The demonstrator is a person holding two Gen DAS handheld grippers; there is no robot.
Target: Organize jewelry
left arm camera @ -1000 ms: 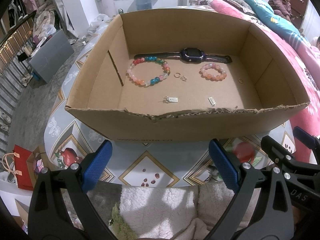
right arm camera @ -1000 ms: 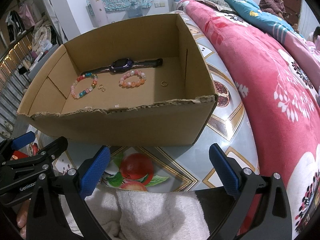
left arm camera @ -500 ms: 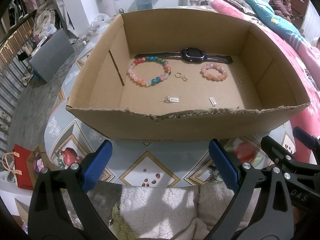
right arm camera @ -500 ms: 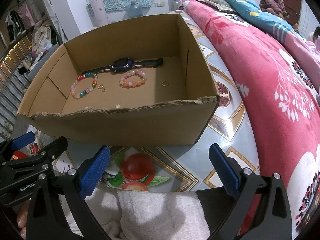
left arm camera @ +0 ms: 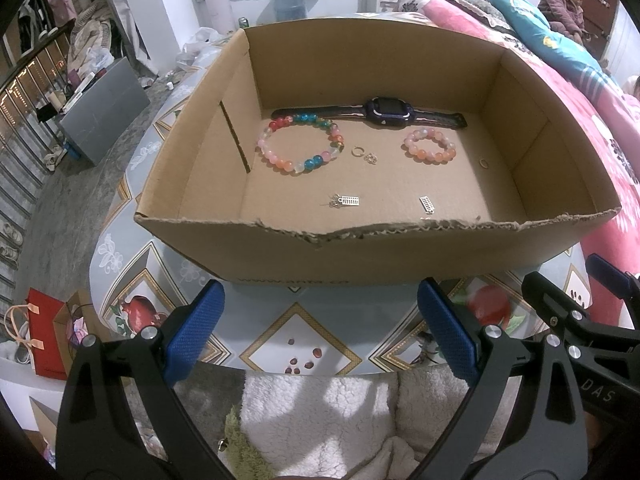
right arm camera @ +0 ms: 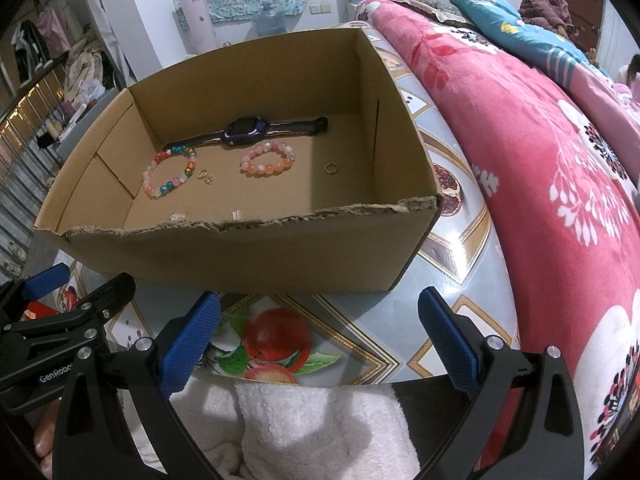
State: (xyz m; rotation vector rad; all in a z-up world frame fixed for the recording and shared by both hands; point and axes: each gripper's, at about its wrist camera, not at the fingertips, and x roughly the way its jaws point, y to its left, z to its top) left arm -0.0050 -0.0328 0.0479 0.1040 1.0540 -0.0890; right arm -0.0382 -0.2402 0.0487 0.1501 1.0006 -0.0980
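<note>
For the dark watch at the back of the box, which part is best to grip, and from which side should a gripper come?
Grip the watch by its raised case, probably from straight above, fingers closing across the strap's line. It lies flat along the far wall of the cardboard box, so a sideways approach is blocked, and the flat strap offers little to pinch. The multicolour bracelet touches the left strap; stay clear of it.

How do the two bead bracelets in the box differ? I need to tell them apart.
The left bracelet is the larger loop, with red, blue, green and pink beads; the right bracelet is a smaller loop of pink and orange beads only. Both lie flat in the cardboard box, in front of the watch.
</note>
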